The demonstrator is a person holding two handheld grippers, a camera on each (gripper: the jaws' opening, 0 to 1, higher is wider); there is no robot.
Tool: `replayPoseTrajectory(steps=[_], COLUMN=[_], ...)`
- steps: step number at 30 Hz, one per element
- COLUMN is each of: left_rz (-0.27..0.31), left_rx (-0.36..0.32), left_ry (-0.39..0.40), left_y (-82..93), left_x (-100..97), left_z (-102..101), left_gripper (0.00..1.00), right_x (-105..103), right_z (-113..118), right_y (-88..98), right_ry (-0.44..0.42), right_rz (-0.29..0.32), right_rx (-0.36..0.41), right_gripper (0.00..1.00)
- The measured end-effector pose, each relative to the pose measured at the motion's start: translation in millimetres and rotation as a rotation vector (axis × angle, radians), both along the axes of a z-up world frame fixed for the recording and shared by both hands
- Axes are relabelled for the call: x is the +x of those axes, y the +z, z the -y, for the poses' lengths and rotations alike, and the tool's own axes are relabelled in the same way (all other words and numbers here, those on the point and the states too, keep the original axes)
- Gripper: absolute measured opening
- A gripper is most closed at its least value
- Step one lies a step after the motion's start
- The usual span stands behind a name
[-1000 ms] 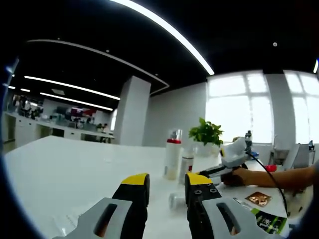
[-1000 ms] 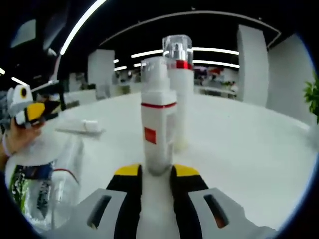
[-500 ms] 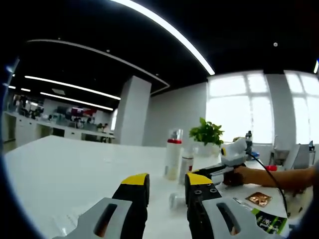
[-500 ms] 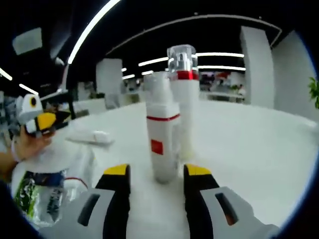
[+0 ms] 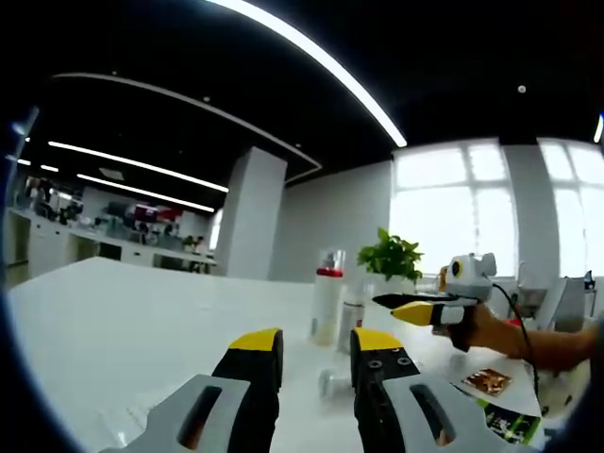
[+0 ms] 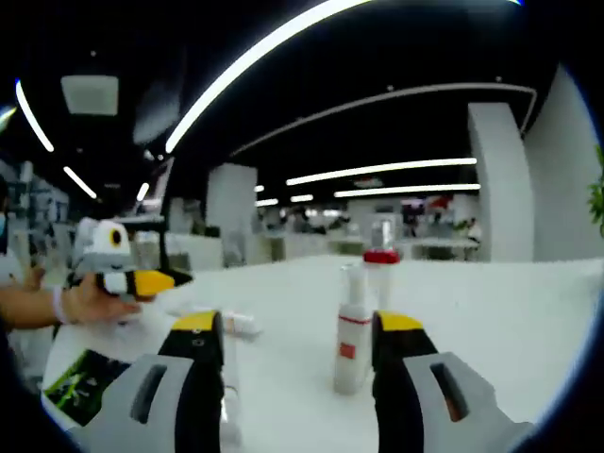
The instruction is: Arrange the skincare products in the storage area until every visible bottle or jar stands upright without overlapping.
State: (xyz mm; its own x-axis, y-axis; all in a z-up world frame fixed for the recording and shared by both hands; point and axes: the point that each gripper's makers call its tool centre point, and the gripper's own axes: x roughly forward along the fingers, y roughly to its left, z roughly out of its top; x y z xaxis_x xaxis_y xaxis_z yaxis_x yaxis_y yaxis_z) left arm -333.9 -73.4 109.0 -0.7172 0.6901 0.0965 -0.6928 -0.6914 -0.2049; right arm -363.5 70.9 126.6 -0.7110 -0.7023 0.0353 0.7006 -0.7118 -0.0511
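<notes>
White worktop [image 6: 491, 321]: two bottles upright, short bottle [image 6: 351, 332] touching or just beside tall bottle [image 6: 381, 274]. Third bottle [image 5: 330, 380] lying down by left gripper [image 5: 316, 354]. Both grippers' fingers spread, empty. Right gripper [image 6: 294, 332] near the pair; careless reach could topple both.

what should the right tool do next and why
Probably move the right tool, jaws open and empty, toward the lying bottle on the table to stand it up. The short pump bottle and the red-collared bottle behind it already stand upright, so the lying one looks like the one left.
</notes>
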Motion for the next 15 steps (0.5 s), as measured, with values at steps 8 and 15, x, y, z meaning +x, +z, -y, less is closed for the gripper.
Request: replayPoseTrajectory(steps=[8,15], left_rz=[0.001,0.001], left_rx=[0.0,0.0], left_ry=[0.0,-0.001], left_y=[-0.1,-0.2], left_x=[-3.1,-1.6], left_z=[1,1], left_gripper=[0.29,0.29], right_x=[22,30], right_z=[23,22], right_y=[-31.9,-60.5], right_ry=[0.21,0.235], right_rz=[0.213,0.333], right_rx=[0.105,0.228], right_gripper=[0.35,0.36])
